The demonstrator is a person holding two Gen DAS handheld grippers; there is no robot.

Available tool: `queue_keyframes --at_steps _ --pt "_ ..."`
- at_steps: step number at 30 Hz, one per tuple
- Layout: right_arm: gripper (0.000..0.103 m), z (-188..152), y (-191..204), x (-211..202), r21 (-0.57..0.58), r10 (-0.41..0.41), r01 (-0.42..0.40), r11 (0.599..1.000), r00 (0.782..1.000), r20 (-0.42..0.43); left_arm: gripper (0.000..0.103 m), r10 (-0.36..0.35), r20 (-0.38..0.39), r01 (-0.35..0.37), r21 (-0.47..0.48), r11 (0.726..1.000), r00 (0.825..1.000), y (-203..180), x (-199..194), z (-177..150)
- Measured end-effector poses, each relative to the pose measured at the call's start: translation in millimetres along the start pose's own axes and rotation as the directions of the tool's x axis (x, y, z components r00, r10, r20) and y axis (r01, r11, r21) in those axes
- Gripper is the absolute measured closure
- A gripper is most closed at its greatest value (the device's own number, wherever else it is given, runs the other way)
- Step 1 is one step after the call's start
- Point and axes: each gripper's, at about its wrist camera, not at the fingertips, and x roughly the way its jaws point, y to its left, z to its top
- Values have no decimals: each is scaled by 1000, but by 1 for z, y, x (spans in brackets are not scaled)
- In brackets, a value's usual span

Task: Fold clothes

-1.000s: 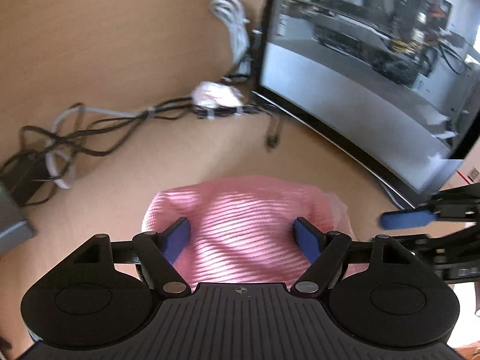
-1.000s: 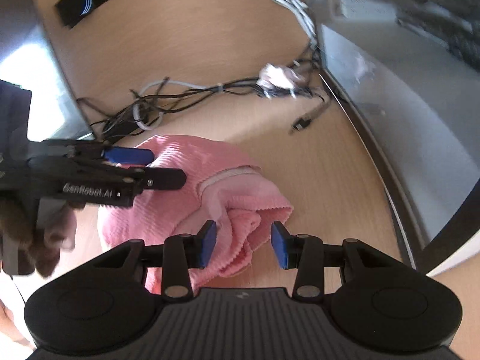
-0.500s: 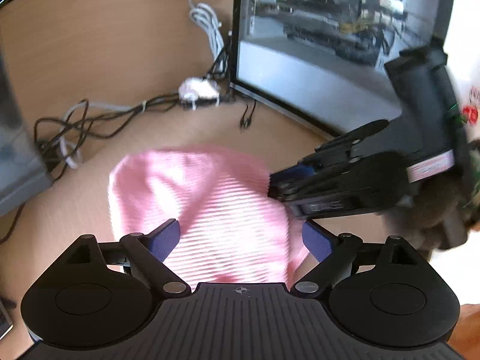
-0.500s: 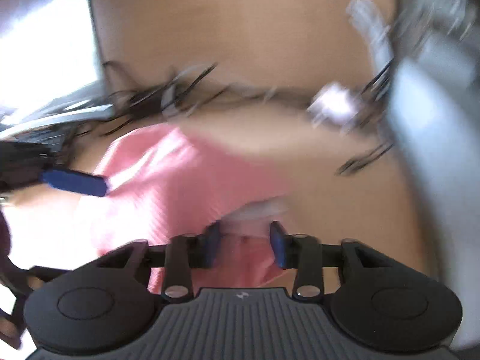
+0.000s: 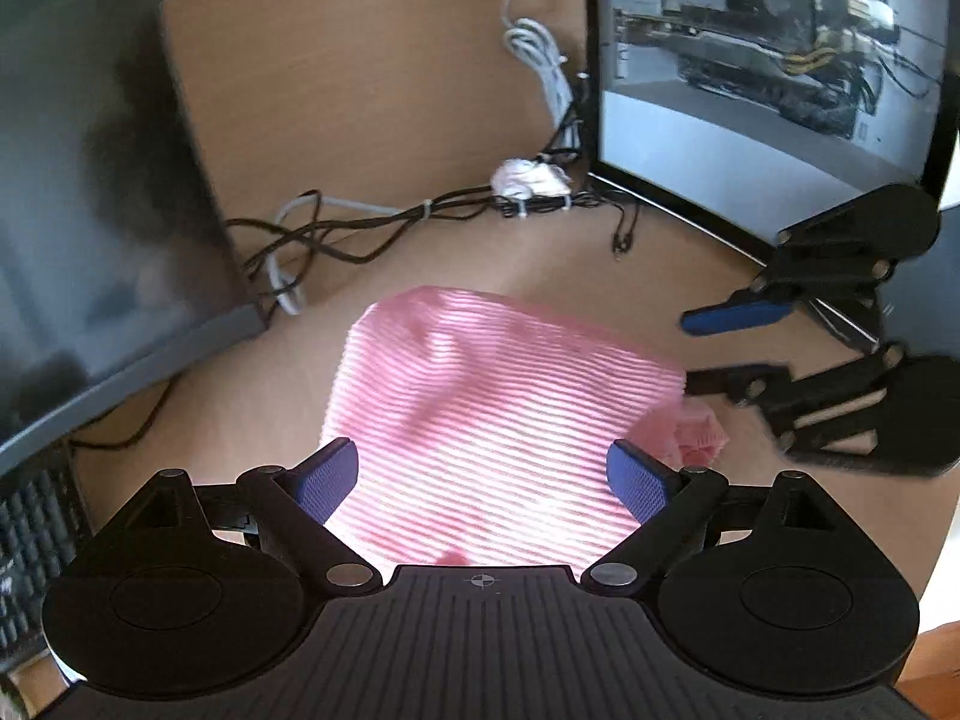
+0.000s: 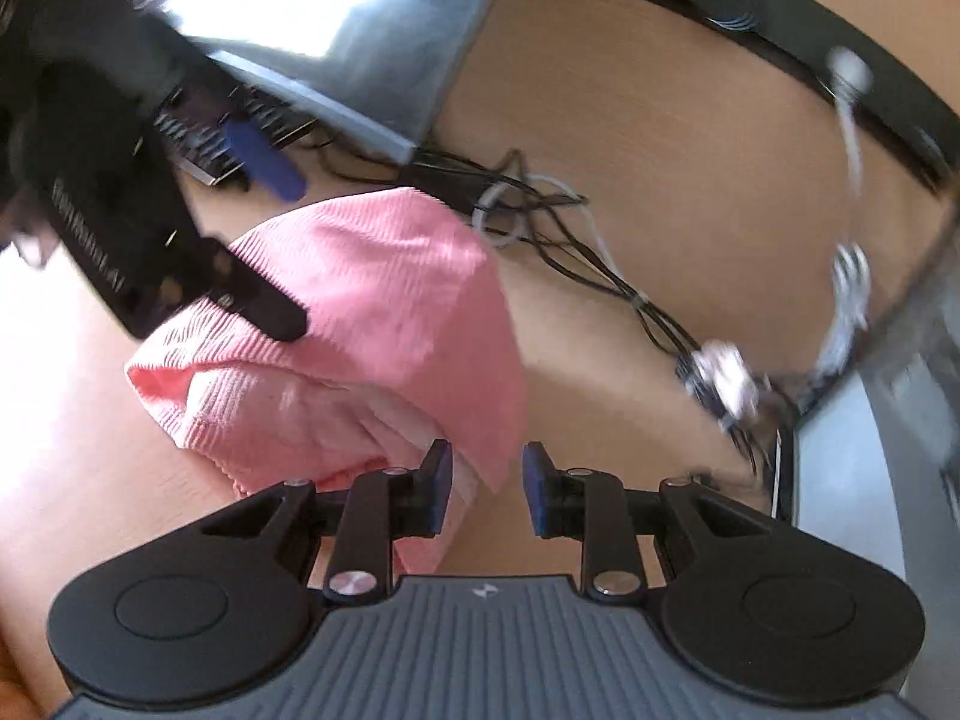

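On the table, the left gripper holds its jaws wide over the pink cloth, gripping nothing, while the right gripper stands narrowly parted at its edge, untouching.

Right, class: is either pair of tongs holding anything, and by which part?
Nothing is held. The left tongs stand wide over the pink garment; the right tongs are apart, its edge beside one pad, unpinched.
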Motion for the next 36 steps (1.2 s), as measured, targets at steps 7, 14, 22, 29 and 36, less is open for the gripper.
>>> queue_keyframes --at_steps 7,14,22,29,36 --pt "78 30 -7 -7 -27 -3 7 1000 990 142 9 -111 -5 110 -88 990 994 6 -29 -21" --pt "95 39 -2 13 -103 122 -111 988 987 101 9 -344 -59 336 -106 936 937 -41 -7 -43" --pt "101 47 -5 -15 -20 379 -380 925 925 -26 13 -197 13 195 -206 959 980 -36 11 -61" --pt "101 41 -13 -29 81 451 -449 890 893 -1 12 -130 47 138 -254 957 990 1 -30 -58" --pt "97 42 -53 -8 346 324 -327 880 944 66 9 -200 233 260 -266 928 952 11 -44 1"
